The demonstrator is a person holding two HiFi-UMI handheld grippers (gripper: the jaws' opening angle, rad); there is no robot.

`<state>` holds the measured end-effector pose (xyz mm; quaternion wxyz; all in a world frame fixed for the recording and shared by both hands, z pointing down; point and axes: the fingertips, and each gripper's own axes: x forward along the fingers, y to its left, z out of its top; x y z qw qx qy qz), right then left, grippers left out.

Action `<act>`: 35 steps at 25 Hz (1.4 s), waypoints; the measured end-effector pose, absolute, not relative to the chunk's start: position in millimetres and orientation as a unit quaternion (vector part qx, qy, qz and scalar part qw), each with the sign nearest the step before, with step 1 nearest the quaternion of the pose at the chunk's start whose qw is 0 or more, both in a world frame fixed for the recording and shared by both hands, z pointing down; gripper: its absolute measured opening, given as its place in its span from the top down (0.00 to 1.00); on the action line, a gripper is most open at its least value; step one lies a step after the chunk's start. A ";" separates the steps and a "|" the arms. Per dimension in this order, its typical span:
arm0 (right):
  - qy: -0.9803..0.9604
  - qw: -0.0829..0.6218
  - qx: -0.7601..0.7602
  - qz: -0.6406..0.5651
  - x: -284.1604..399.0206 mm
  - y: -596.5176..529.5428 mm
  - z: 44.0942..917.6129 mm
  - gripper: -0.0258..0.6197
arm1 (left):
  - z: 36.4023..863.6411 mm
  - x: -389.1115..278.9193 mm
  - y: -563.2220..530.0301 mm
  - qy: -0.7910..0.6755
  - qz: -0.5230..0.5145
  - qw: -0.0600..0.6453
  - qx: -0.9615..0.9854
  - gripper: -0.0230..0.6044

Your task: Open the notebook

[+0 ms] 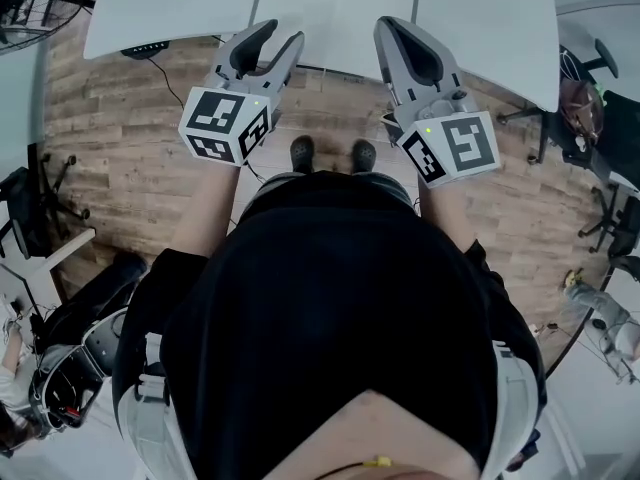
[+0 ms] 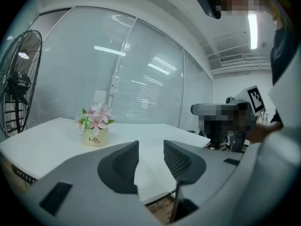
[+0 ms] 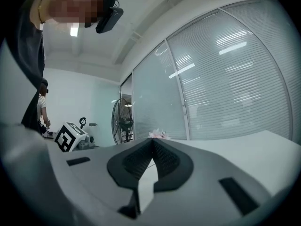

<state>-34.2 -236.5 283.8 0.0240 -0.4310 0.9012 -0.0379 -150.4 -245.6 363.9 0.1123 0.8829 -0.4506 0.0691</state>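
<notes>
The notebook (image 1: 330, 23) lay flat on the white table (image 1: 160, 8) just ahead of both grippers, apparently already spread to two pale pages. The left gripper (image 2: 150, 155) had its jaws apart and empty; the right gripper (image 3: 151, 144) had its jaws closed tip to tip on nothing. The leaves were probably light, limp and easily creased, so best taken at a free outer corner.
</notes>
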 end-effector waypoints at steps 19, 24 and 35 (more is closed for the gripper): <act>0.892 0.036 -0.450 -0.019 37.2 -228.7 265.5 0.95 | 307.1 -65.3 -239.5 -0.415 0.043 0.053 0.907 0.70; 0.893 0.039 -0.449 -0.013 51.0 -226.3 261.9 0.95 | 304.1 -50.5 -235.8 -0.419 0.046 0.041 0.906 0.73; 0.901 0.042 -0.432 0.006 62.1 -226.9 248.8 0.95 | 287.4 -33.9 -234.9 -0.426 0.024 0.023 0.904 0.85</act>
